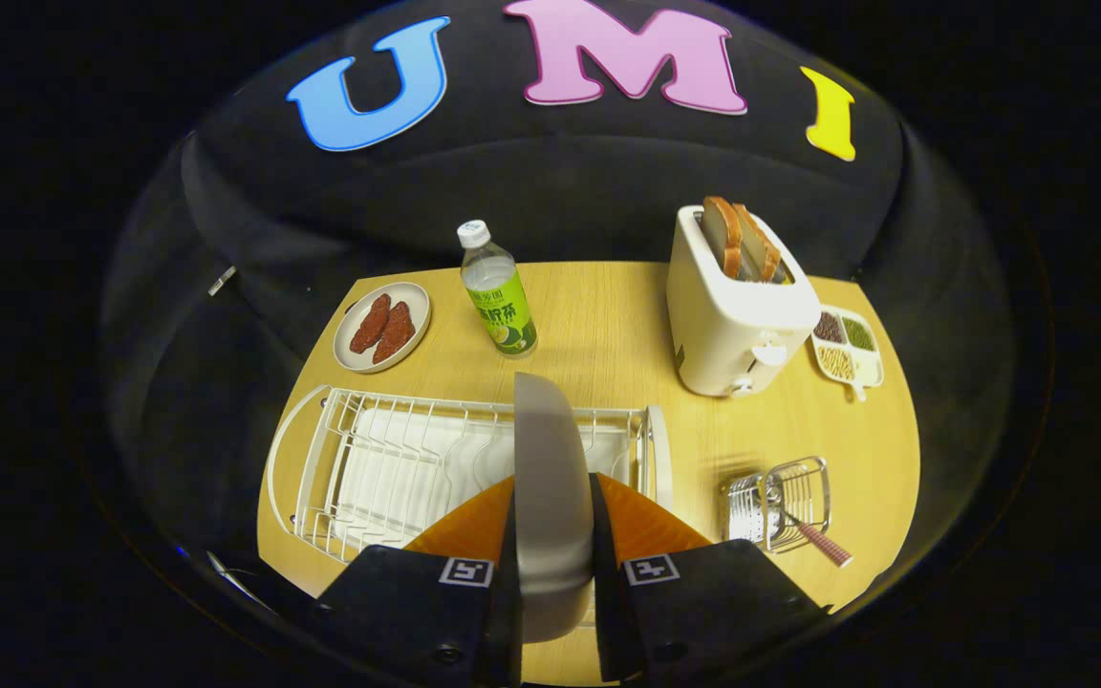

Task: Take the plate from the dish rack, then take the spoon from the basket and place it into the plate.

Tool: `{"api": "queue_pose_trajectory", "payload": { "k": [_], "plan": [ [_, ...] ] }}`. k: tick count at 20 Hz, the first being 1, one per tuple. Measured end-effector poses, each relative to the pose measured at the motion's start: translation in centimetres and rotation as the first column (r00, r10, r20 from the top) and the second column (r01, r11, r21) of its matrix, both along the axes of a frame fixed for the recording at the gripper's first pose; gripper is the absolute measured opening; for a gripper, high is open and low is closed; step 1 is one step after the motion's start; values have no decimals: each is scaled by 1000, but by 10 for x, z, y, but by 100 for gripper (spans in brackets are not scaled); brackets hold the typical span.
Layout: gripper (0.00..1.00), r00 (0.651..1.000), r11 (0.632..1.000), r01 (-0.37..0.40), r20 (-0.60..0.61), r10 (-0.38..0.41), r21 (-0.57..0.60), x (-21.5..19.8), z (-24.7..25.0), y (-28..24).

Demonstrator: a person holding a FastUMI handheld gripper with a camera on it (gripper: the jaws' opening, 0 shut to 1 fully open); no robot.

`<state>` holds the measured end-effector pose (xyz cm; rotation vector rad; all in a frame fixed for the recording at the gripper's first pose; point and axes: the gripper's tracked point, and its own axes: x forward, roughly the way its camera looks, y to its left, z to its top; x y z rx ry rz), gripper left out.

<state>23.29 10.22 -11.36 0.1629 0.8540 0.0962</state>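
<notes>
Table [608, 315] of pale wood is seen beyond the fingers, with every item standing on it. Rack [388, 468], of white wire over a white tray, is placed on the near left part of the table, directly ahead of the gripper [553, 535]. Toaster [737, 320], white, is set at the far right, with two slices of bread [740, 239] standing in its slots.

Plate [550, 497] is held edge-on and upright between the two fingers, both of which are pressed against its faces. It is grey-white and matt, with a smooth rounded rim; only its edge and a narrow band of its surface can be judged. Its top is seen against the rack's far rail, so it is held above the rack rather than seated in the wires.

Bottle [498, 291], clear with a green label and white cap, is stood upright behind the rack. A saucer [383, 327] with two reddish-brown pieces is placed to the bottle's left. A divided dish [849, 346] of grains is found just right of the toaster.

Basket [780, 502], of bright wire, is set right of the rack. Spoon [818, 540] is lodged in it, its striped pink handle tilted out over the near right side; the bowl end cannot be made out.
</notes>
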Motion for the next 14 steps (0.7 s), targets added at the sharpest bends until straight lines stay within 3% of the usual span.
{"api": "queue_pose_trajectory", "payload": {
  "k": [5,9,14],
  "plan": [
    [23,1000,998,-12,-5,12,56,0,25,18],
    [24,999,1000,-25,22,25,15,-14,31,1],
    [24,998,990,-37,54,30,137,-54,60,-14]
  ]
}}
